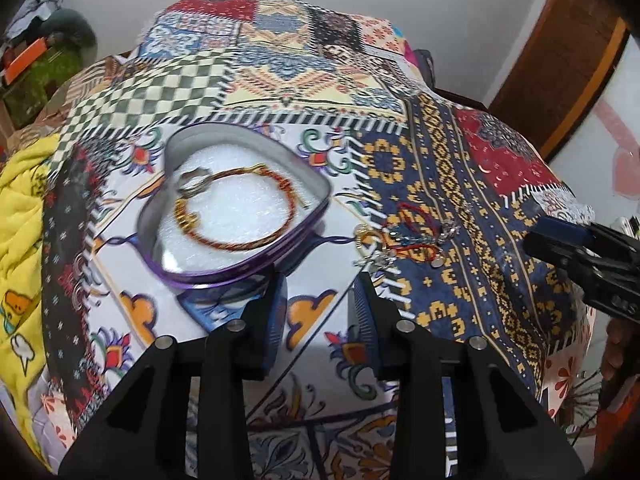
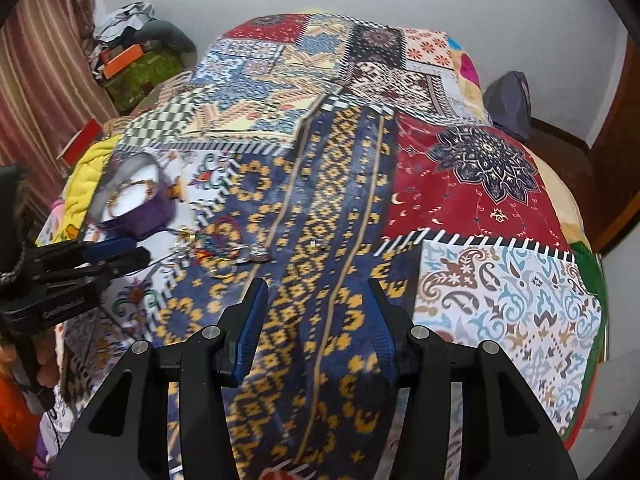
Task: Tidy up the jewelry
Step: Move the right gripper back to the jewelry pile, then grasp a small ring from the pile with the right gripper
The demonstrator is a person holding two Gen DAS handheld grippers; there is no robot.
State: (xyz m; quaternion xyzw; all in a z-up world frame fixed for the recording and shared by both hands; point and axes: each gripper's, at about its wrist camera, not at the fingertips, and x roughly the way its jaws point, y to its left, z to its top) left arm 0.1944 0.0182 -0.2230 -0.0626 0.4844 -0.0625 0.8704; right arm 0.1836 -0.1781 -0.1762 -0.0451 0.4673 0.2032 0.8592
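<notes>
A purple heart-shaped tin [image 1: 240, 276] with a white foam lining sits on the quilt. Inside it lie a red-and-gold bangle [image 1: 293, 208] and a metal ring piece [image 1: 194, 184]. My left gripper [image 1: 320, 292] stands open just in front of the tin, nothing between its blue pads. To its right a loose jewelry pile [image 1: 404, 236] of red thread, blue beads, a gold hoop and silver pieces rests on the blue-and-gold patch. In the right wrist view the tin [image 2: 136, 208] and pile [image 2: 224, 248] lie far left. My right gripper [image 2: 316, 292] is open and empty over the quilt.
A patchwork quilt [image 2: 460, 184] covers the bed. A yellow blanket [image 1: 24, 208] lies at its left edge. Boxes and clutter [image 2: 136, 64] stand in the back left corner by a striped curtain [image 2: 40, 80]. A dark bag [image 2: 508, 100] and wooden frame [image 1: 560, 60] are at right.
</notes>
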